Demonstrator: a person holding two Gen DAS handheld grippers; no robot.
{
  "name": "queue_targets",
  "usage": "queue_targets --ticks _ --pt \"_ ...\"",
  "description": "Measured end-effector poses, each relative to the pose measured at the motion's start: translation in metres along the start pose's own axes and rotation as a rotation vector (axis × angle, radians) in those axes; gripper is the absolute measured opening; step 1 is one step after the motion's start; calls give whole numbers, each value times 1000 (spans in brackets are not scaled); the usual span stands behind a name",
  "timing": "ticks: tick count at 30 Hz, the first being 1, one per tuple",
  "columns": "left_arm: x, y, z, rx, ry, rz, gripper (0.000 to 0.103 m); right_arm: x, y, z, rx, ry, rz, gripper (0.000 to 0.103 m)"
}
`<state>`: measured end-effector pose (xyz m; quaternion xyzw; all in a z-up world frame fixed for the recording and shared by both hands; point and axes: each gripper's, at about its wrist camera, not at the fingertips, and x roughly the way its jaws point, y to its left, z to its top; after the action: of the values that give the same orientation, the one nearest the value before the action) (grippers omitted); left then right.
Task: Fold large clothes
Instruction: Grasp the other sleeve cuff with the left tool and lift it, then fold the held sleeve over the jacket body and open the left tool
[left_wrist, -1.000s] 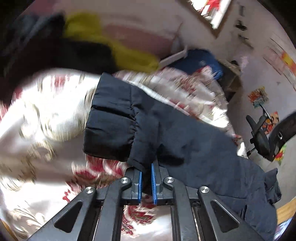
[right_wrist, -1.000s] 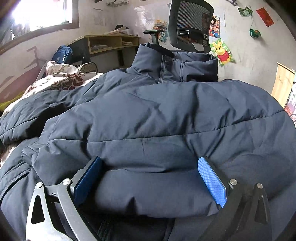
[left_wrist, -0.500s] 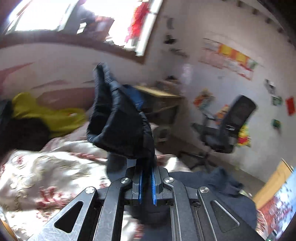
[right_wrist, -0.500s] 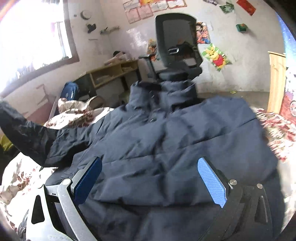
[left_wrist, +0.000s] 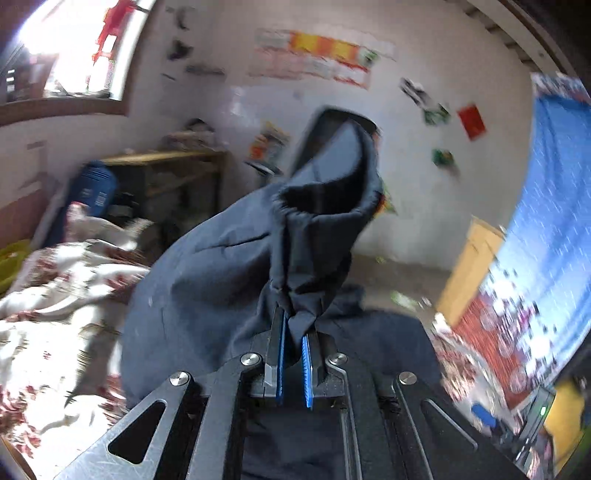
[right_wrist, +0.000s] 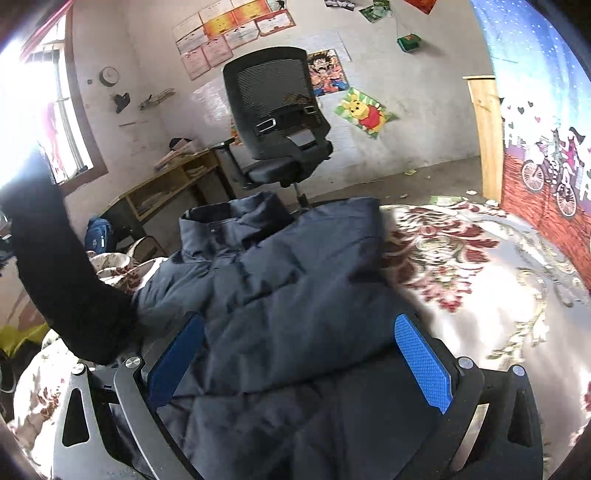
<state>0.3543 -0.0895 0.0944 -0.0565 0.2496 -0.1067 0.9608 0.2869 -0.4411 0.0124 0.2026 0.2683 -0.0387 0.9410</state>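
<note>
On the bed (right_wrist: 480, 288), over its flowered cover, lies the dark blue padded jacket (right_wrist: 288, 295), collar toward twelve o'clock in the right wrist view, with the office chair (right_wrist: 273, 122) beyond it. The left tongs (left_wrist: 293, 332) are pinched nearly closed on the sleeve cuff (left_wrist: 325, 206), which stands up at twelve o'clock from their blue pads with its mouth gaping; the sleeve trails back toward eight o'clock to the jacket's body. The right tongs (right_wrist: 299, 354) stand wide, their pads astride the quilted body without visibly pressing it. In that same view the raised sleeve (right_wrist: 62, 280) shows as a dark arc at nine o'clock.

The jacket looks puffy, soft and springy, with a smooth shell that may slip: I judge it bulky rather than heavy, and likely to spring open once folded. Seams, cuff and hem offer firmer holds than the padded panels; a thin pinch at a stitched edge should hold better.
</note>
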Motion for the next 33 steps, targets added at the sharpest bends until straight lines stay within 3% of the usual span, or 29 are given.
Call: queue_targets --ticks 5,9,14,21,24,30,32,33 --pt "40 -51 -36 85 119 -78 7 -16 -36 2 70 -58 22 102" --pt "66 -74 -68 122 244 -104 7 -26 -56 0 136 -102 99 102" --pt "84 -80 -104 134 347 -116 7 -12 -67 -3 192 -40 213 102" --pt "97 -79 -127 153 464 -114 10 20 -59 -17 205 40 244 102" --pt "104 -74 -136 127 496 -130 10 28 -51 -23 195 68 260 101" --pt "101 -70 -144 116 500 -158 13 30 -41 -29 178 103 274 82" --pt "99 -70 -145 116 501 -162 16 28 -40 -31 184 109 288 82" --pt "98 -71 -146 115 504 -176 27 27 -40 -31 187 111 295 82"
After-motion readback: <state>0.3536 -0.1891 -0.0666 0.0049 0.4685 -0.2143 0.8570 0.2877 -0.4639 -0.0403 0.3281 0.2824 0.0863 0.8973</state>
